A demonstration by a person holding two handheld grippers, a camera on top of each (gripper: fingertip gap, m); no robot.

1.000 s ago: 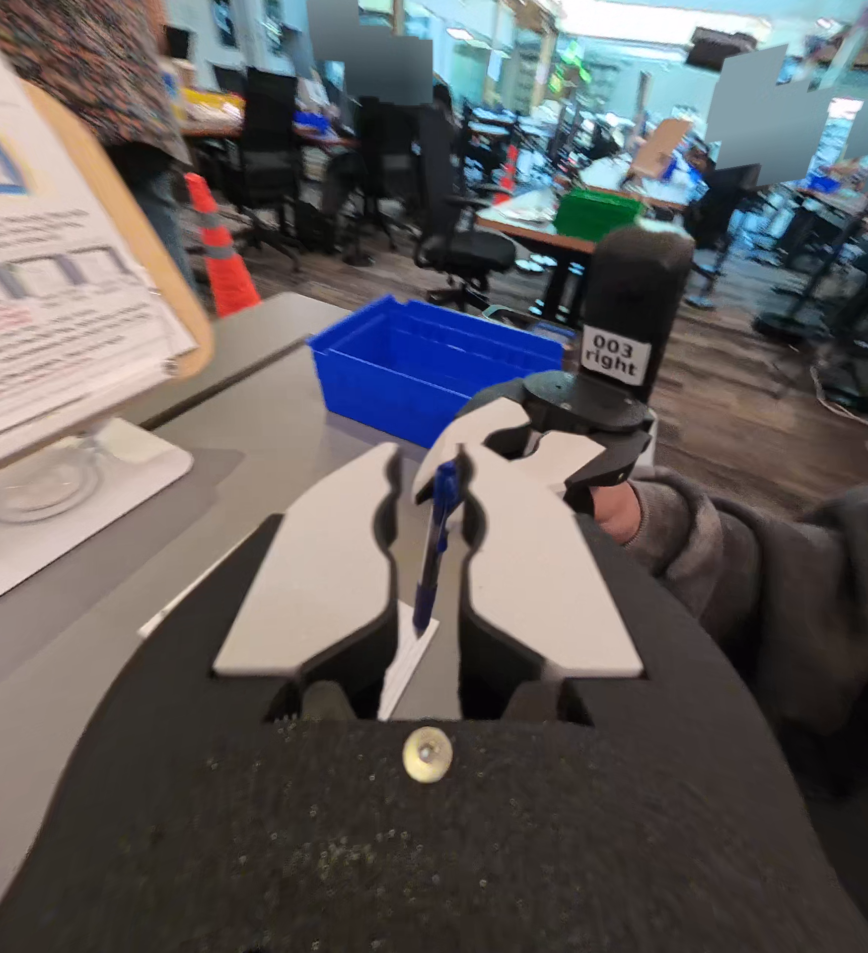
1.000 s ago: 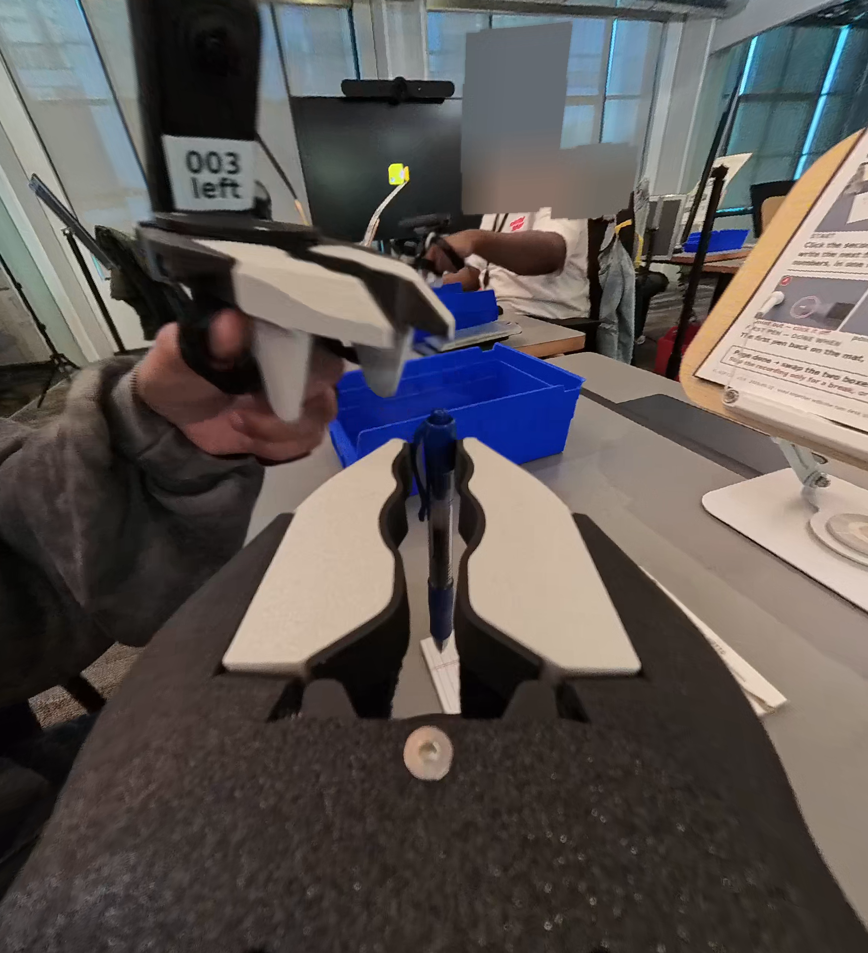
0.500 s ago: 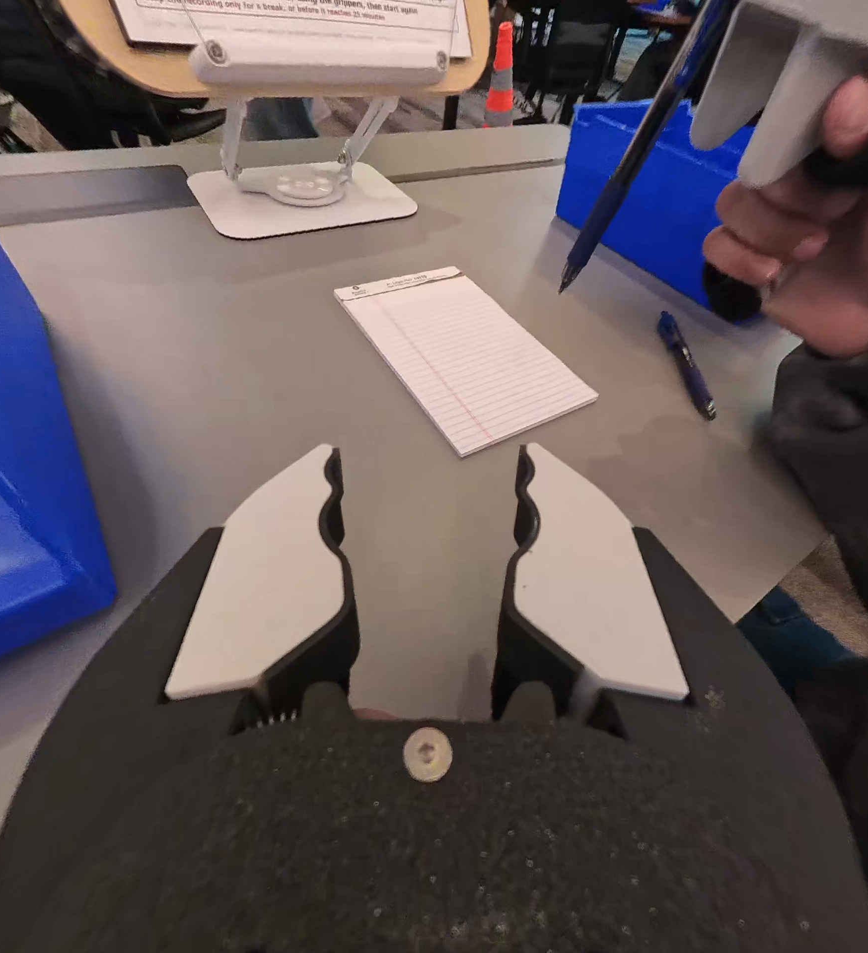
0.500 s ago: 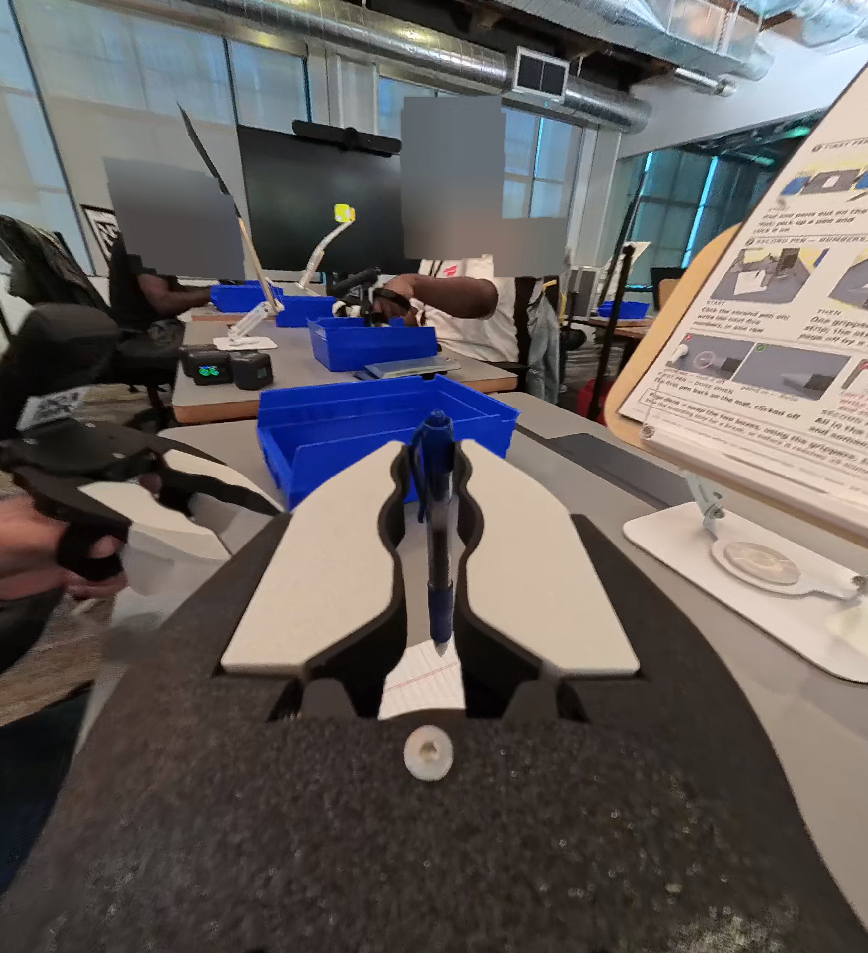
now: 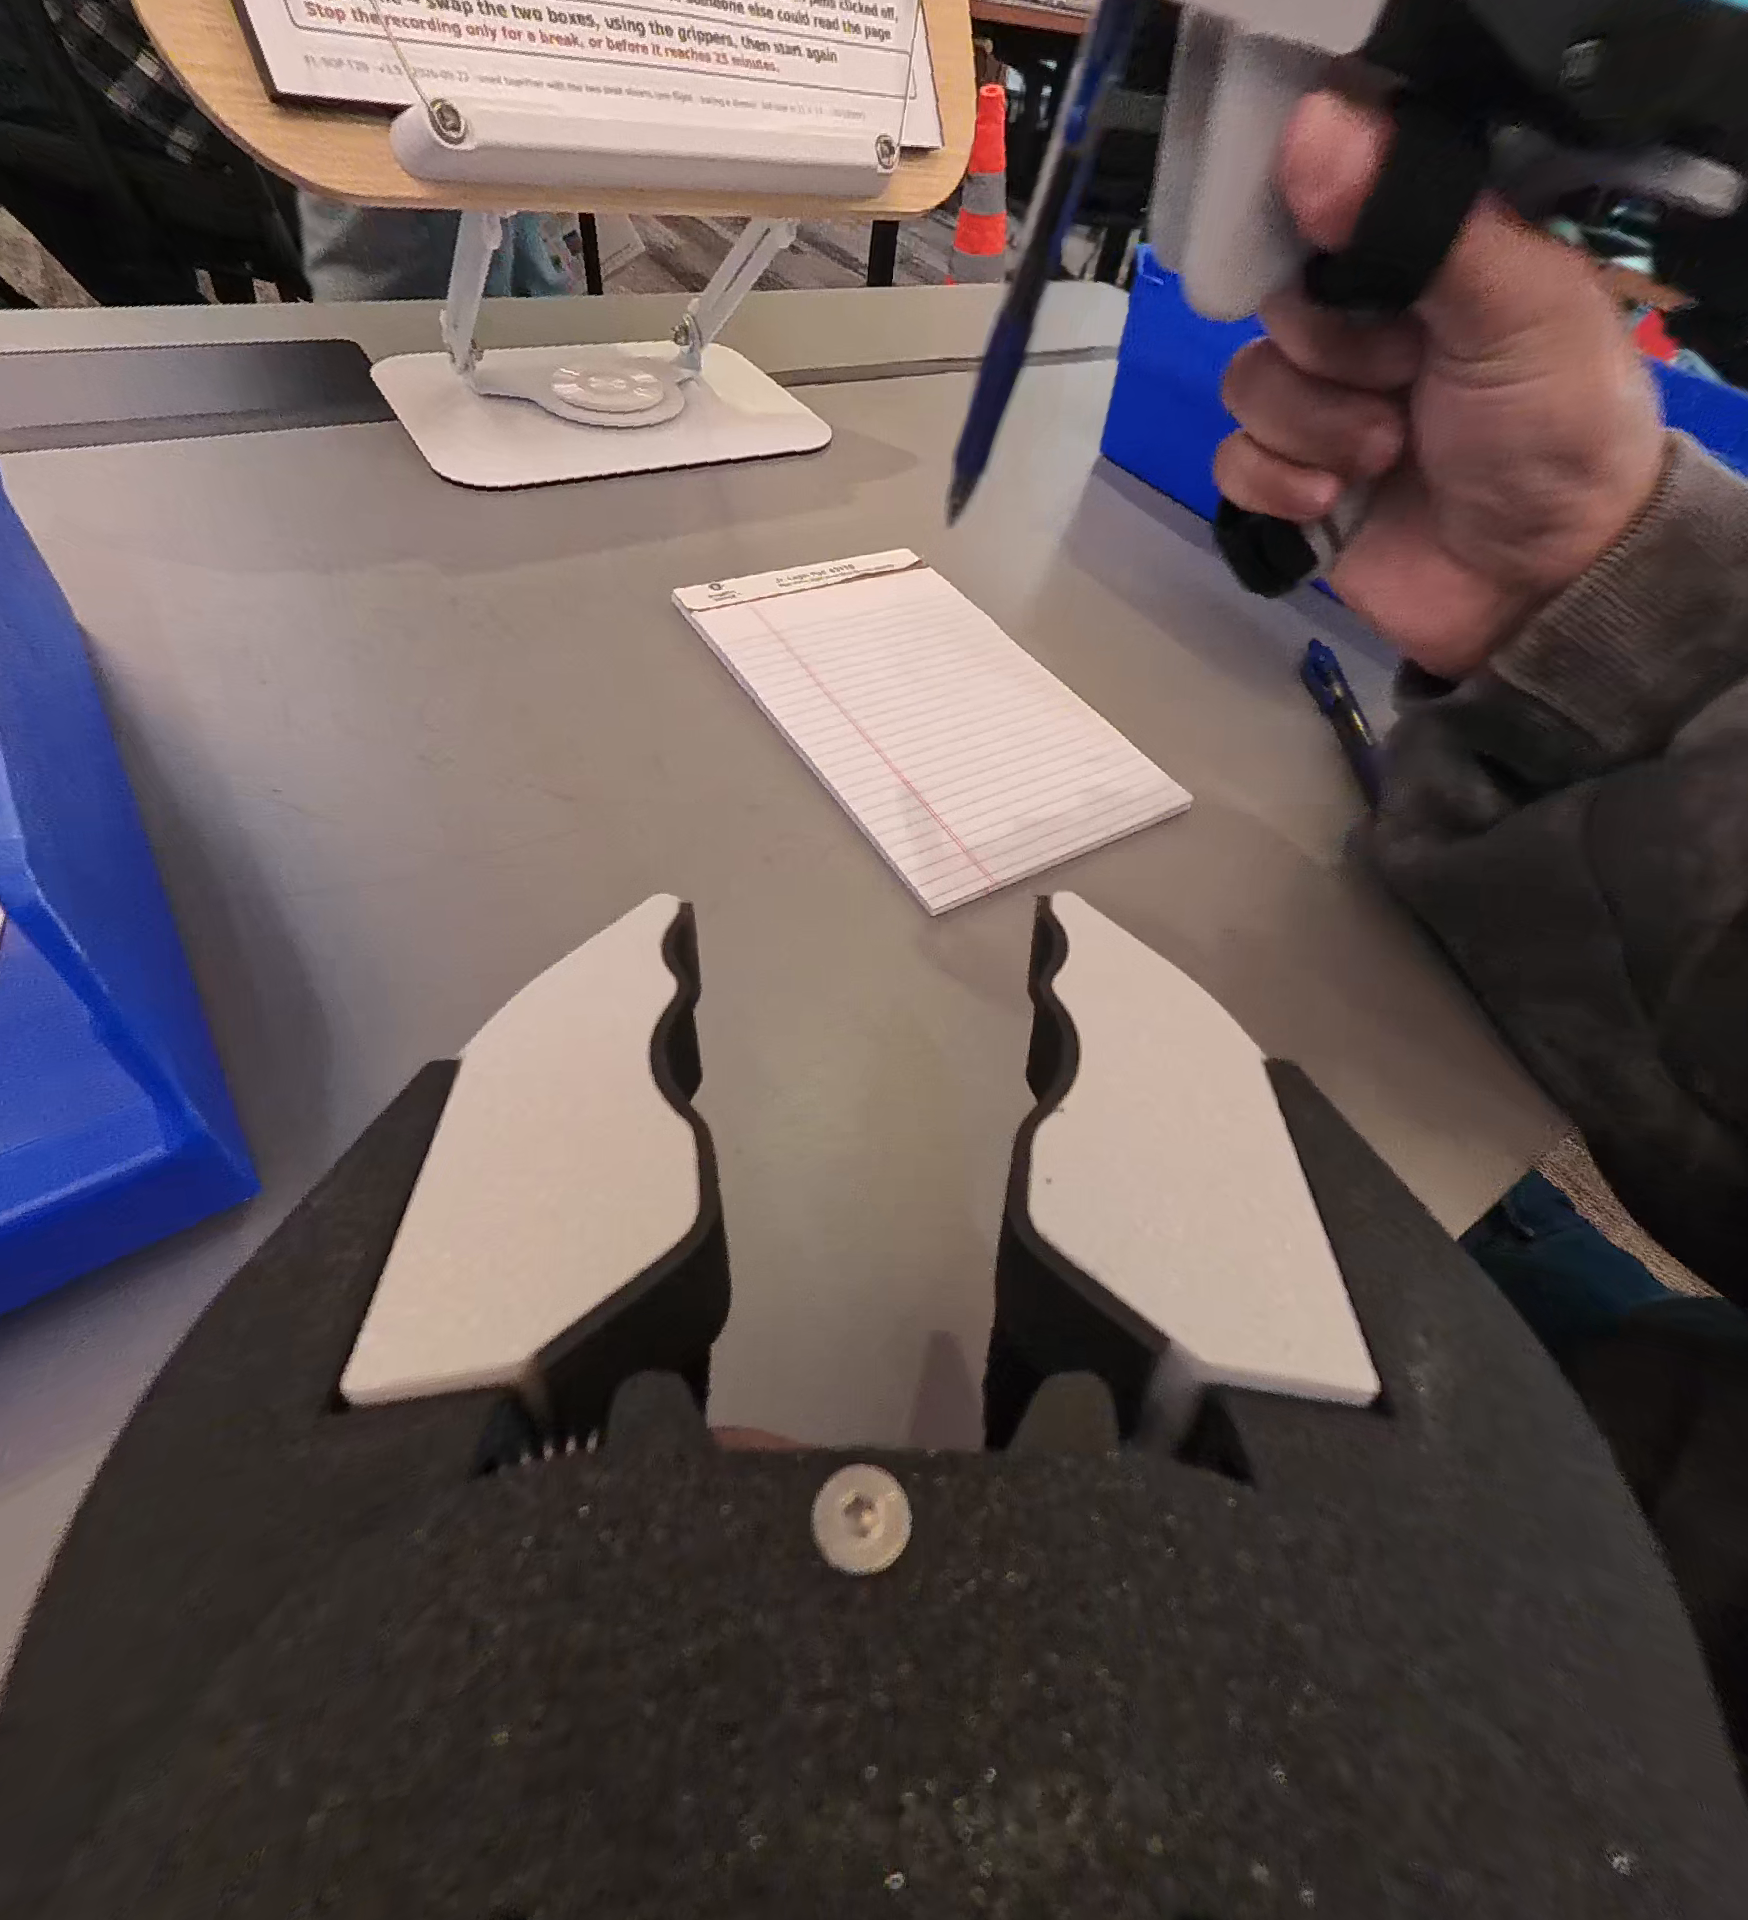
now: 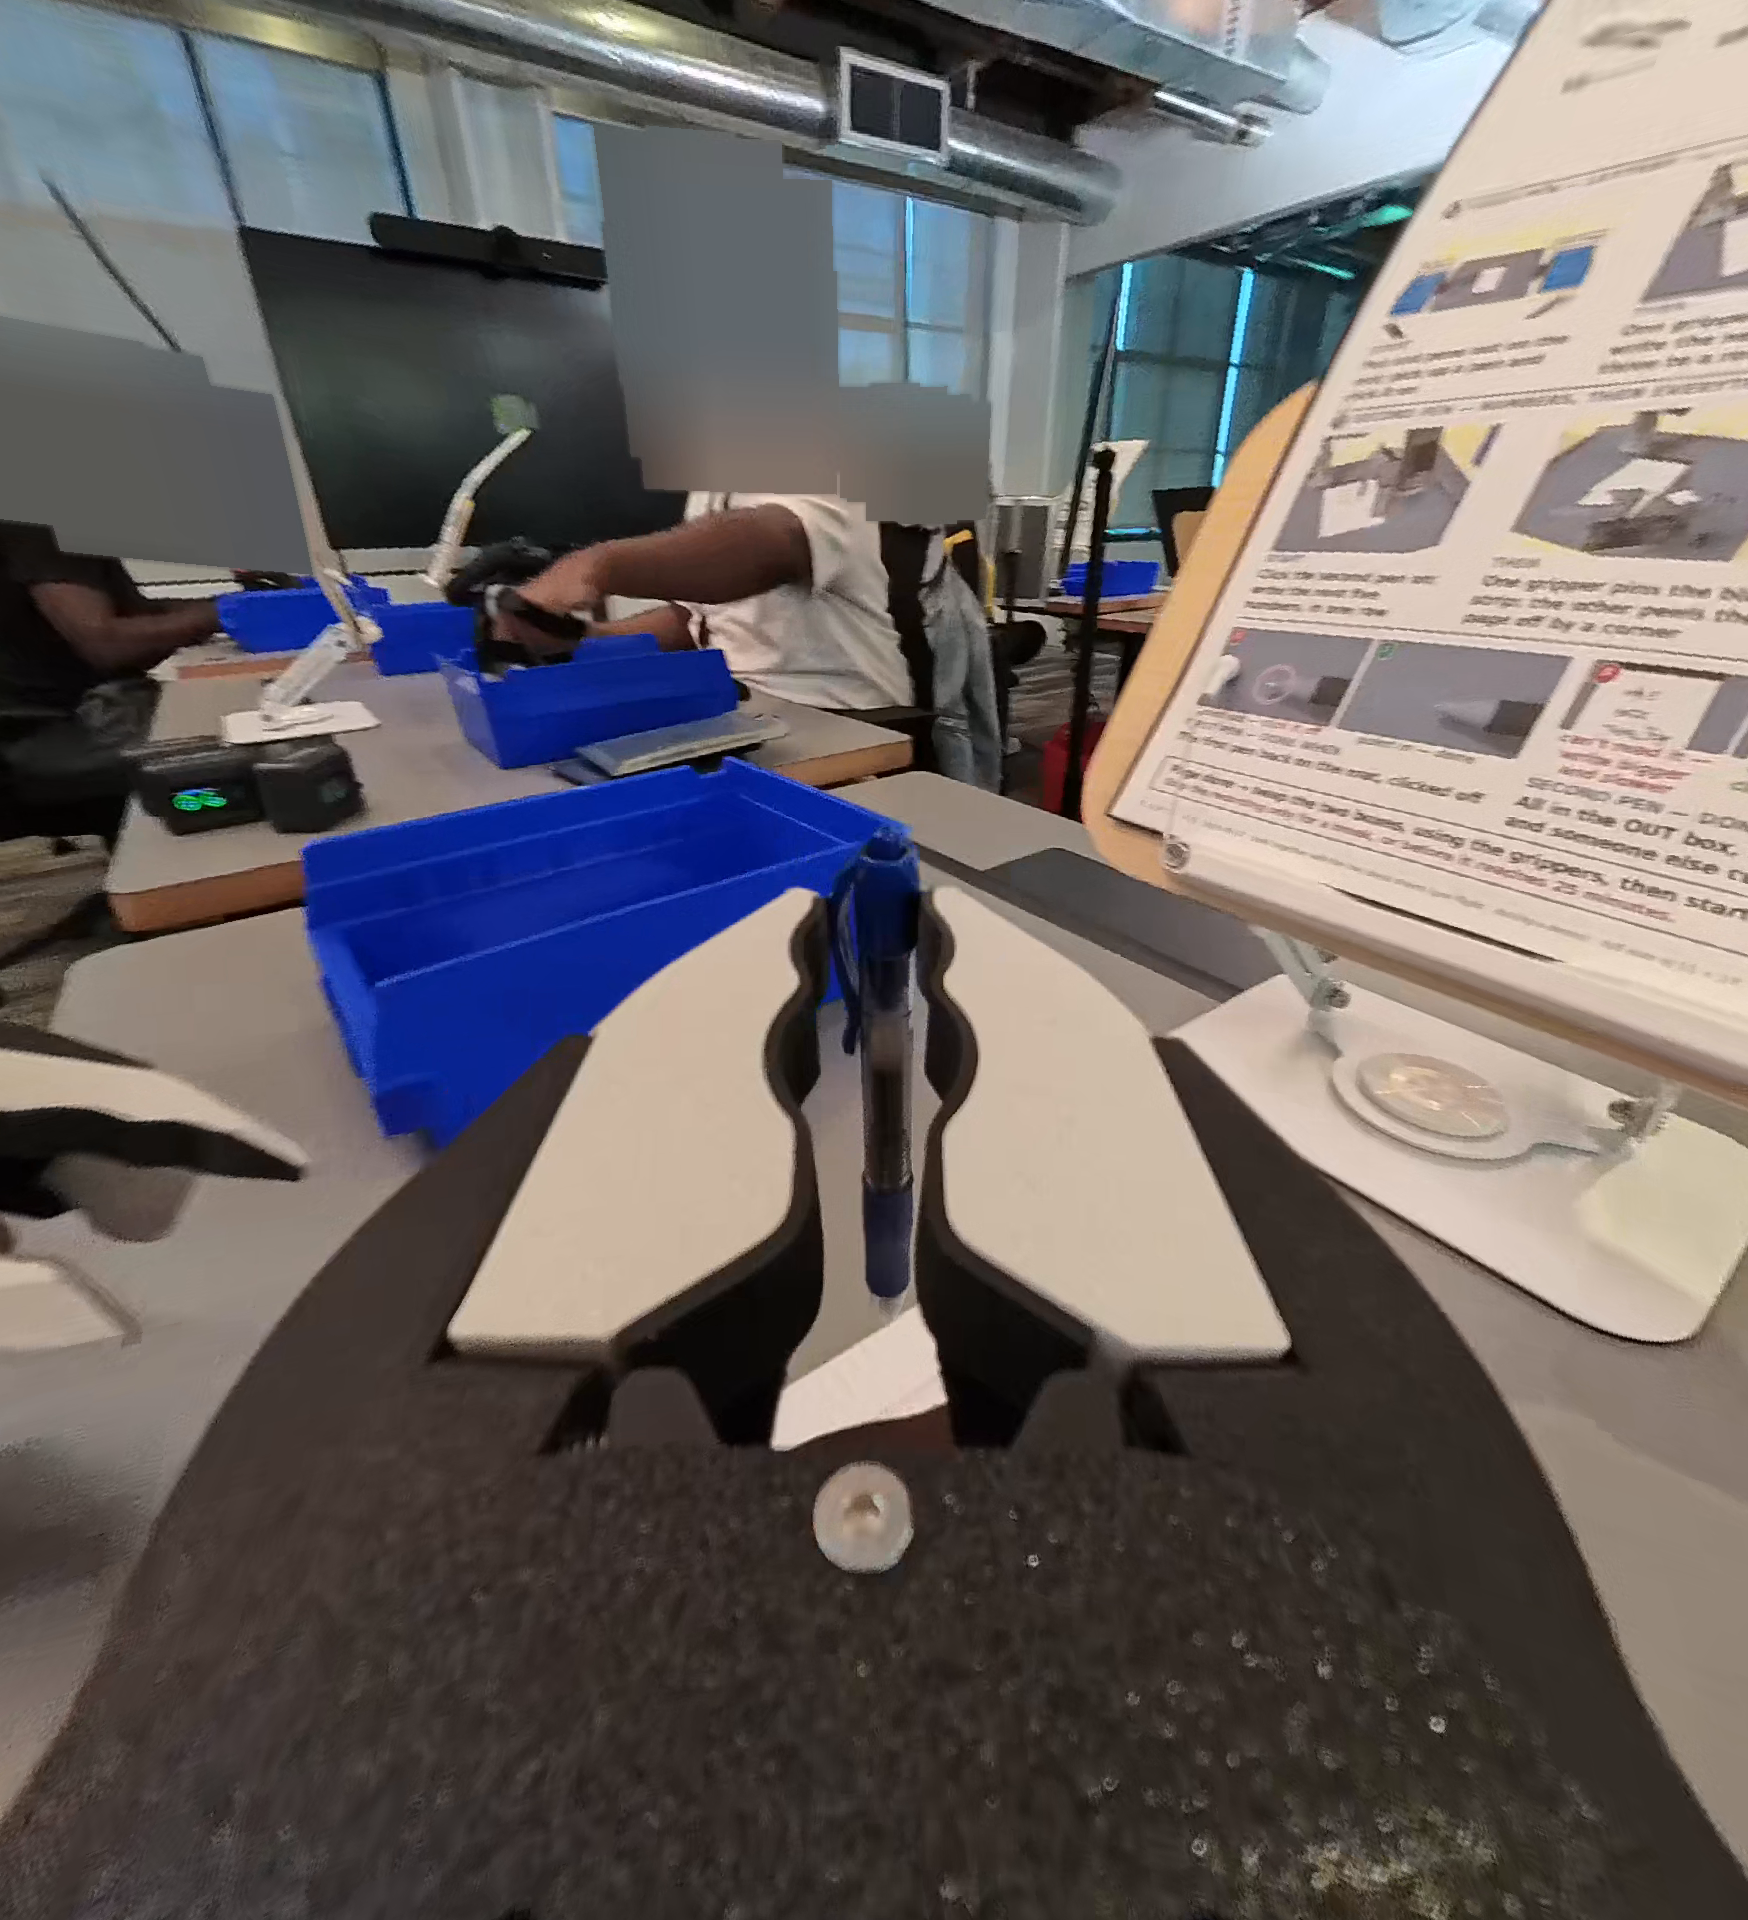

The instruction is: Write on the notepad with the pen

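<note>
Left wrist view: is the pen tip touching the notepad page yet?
No. The pen held in the right gripper hangs tip-down in the air above the table beyond the notepad, whose lined page is blank.

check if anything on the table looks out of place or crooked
The notepad lies at a slant, not square to the table edge. A second pen lies loose beside it, partly hidden by a sleeve. Nothing is spilled or damaged.

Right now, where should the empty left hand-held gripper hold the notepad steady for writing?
Judging by its pose, pin the notepad at its near corner, coming from the left hand-held gripper side. It lies flat and blank, so that leaves the lines free for the pen.
</note>
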